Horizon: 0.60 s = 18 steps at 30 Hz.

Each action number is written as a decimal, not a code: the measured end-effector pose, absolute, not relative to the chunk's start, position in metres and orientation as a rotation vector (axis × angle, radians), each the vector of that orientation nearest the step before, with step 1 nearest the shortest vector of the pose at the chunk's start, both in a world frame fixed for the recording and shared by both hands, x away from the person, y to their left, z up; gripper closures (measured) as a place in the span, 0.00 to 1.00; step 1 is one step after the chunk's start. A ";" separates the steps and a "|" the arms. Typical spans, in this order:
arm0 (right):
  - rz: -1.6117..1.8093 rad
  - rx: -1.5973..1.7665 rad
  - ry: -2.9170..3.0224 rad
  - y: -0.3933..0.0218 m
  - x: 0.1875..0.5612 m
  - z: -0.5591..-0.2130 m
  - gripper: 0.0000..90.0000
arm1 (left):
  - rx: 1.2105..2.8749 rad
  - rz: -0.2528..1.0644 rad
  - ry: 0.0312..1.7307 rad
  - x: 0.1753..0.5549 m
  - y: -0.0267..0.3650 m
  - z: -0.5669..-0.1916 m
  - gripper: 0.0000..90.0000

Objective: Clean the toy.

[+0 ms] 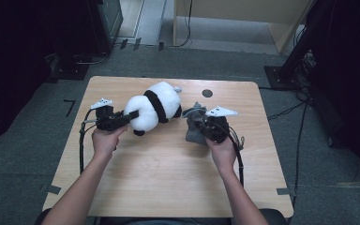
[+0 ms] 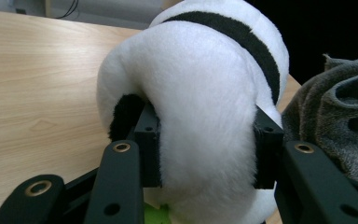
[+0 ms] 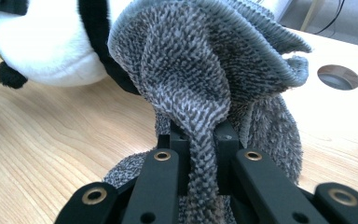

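Your left gripper (image 1: 127, 117) clamps the panda (image 1: 153, 107), your right gripper (image 1: 198, 123) pinches the grey cloth (image 1: 194, 126) (just beside the panda, near the table's hole (image 1: 207, 93)).

Grey carpet floor (image 1: 168, 61), pale wooden table (image 1: 168, 168) – dark stands (image 1: 304, 51), trailing cables (image 1: 286, 111)

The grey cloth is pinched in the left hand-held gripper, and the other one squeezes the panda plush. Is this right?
Not quite: the right gripper view shows the right hand-held gripper pinching the grey cloth. The other one, the left hand-held gripper, squeezes the panda plush.
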State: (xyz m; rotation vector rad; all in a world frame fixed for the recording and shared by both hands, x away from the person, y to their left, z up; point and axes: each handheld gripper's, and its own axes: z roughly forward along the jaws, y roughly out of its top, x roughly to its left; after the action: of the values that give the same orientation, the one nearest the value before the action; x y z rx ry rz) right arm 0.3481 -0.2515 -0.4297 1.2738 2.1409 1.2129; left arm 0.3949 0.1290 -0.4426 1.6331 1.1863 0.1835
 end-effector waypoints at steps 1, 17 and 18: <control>1.201 1.271 2.146 -0.253 0.349 -0.429 0.94 | 1.629 0.192 1.192 0.396 0.131 -0.443 0.64; 1.107 1.284 2.170 -0.282 0.381 -0.453 0.93 | 1.559 0.272 1.321 0.419 0.178 -0.456 0.64; 1.082 1.291 2.178 -0.285 0.383 -0.457 0.93 | 1.553 0.272 1.329 0.419 0.180 -0.457 0.63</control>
State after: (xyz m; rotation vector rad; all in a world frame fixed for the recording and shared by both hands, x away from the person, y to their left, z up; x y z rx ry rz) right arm 0.3825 -0.2846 -0.4574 1.2906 2.1780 1.0824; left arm 0.4191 0.1796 -0.4567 1.5533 1.3287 0.2721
